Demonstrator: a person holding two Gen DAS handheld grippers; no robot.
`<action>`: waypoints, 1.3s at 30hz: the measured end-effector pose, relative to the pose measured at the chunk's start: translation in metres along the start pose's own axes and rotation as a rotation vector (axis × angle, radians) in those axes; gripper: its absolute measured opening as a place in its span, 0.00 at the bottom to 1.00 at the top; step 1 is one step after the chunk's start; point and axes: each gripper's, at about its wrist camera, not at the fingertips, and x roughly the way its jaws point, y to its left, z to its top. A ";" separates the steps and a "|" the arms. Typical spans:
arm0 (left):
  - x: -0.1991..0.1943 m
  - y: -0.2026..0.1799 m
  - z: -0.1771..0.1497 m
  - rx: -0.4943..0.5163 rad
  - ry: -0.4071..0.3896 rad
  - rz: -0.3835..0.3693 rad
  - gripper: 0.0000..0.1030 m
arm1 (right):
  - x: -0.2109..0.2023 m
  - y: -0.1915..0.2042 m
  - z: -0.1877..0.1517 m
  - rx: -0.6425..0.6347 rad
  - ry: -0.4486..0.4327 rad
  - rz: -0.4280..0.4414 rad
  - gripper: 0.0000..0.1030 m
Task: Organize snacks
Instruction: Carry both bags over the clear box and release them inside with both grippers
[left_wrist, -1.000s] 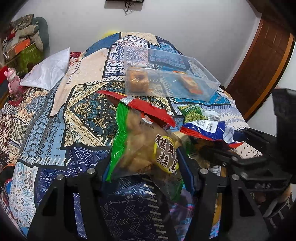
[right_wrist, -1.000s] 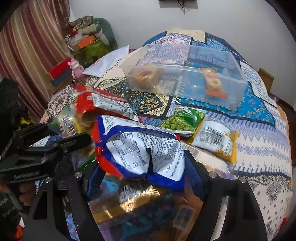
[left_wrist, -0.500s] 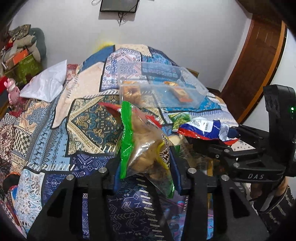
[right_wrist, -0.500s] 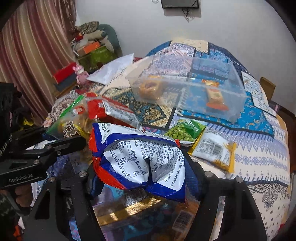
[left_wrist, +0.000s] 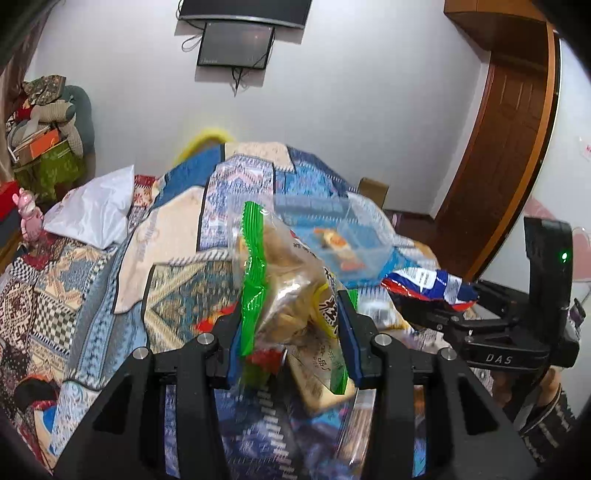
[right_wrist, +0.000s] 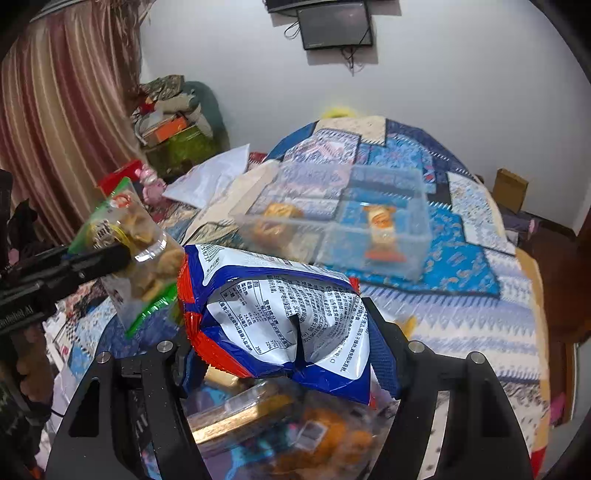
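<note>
Left wrist: left gripper (left_wrist: 290, 328) jaws clamped on the clear bag (left_wrist: 284, 291) with green edge, held up over the quilt (left_wrist: 92, 295). Clear bin (left_wrist: 343, 236) sat far behind it, blurred. Right gripper (left_wrist: 436, 306) at right, gripping the blue bag (left_wrist: 428, 288).

Right wrist: right gripper (right_wrist: 288, 332) jaws closed on the blue bag (right_wrist: 280, 317), off the bed. Bin (right_wrist: 340, 221) beyond, two snacks (right_wrist: 380, 236) inside. Left gripper (right_wrist: 107, 258) at left, holding the clear bag (right_wrist: 136, 251).

Two snack packs (right_wrist: 382, 232) apparently inside bin (right_wrist: 417, 258), on bedspread (right_wrist: 461, 317).
</note>
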 end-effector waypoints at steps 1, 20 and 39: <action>0.002 -0.001 0.006 -0.002 -0.008 -0.002 0.42 | -0.001 -0.002 0.002 0.002 -0.004 -0.004 0.67; 0.109 0.008 0.076 -0.006 0.037 0.026 0.42 | 0.056 -0.058 0.063 0.064 -0.004 -0.053 0.67; 0.202 0.021 0.082 -0.096 0.171 0.151 0.45 | 0.128 -0.069 0.073 0.070 0.123 -0.118 0.70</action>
